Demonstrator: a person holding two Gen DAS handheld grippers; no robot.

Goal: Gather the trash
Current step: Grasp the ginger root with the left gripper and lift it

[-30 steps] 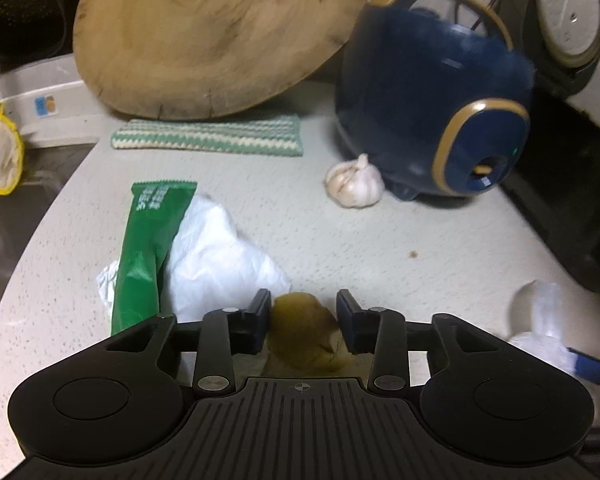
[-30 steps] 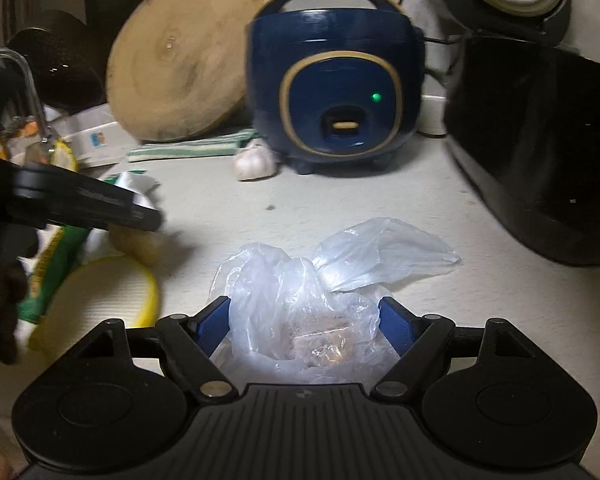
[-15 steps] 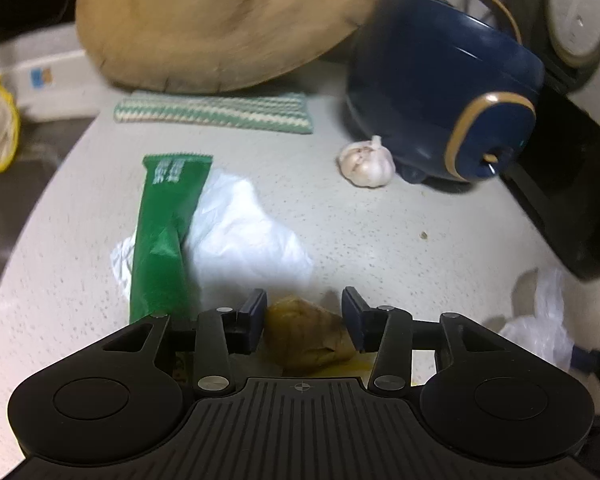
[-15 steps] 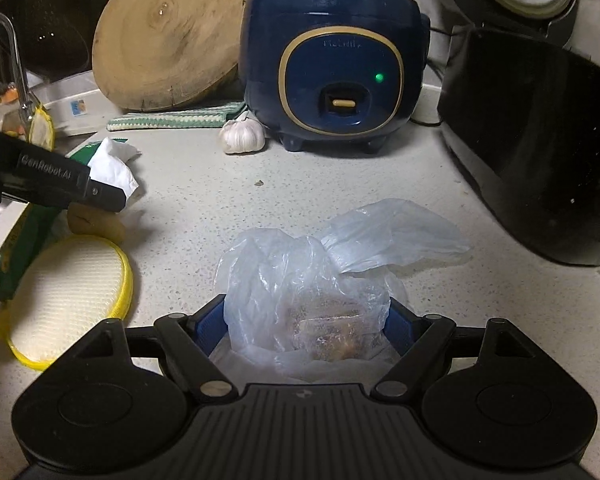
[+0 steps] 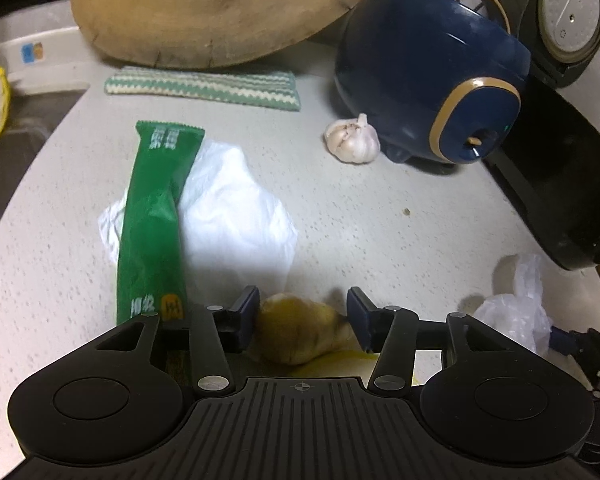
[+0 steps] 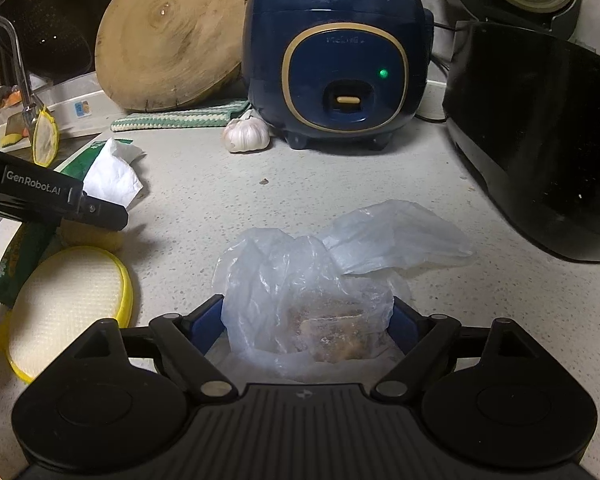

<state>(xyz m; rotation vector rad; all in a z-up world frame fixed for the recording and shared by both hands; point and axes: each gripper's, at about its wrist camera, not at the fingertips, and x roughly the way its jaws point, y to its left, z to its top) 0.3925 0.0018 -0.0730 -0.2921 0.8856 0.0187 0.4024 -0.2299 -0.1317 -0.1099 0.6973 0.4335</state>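
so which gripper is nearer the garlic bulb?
Left. The left gripper, fingers opening around a yellowish scrap, sits up the counter toward the garlic bulb. The right gripper straddles the clear plastic bag, farther back.

My countertop looks like matt speckled stone, and the round board leaning at the back is rough, bare wood. The blue cooker is glossy plastic. The bag before me is thin, crinkled clear plastic; the green wrapper is shiny film.
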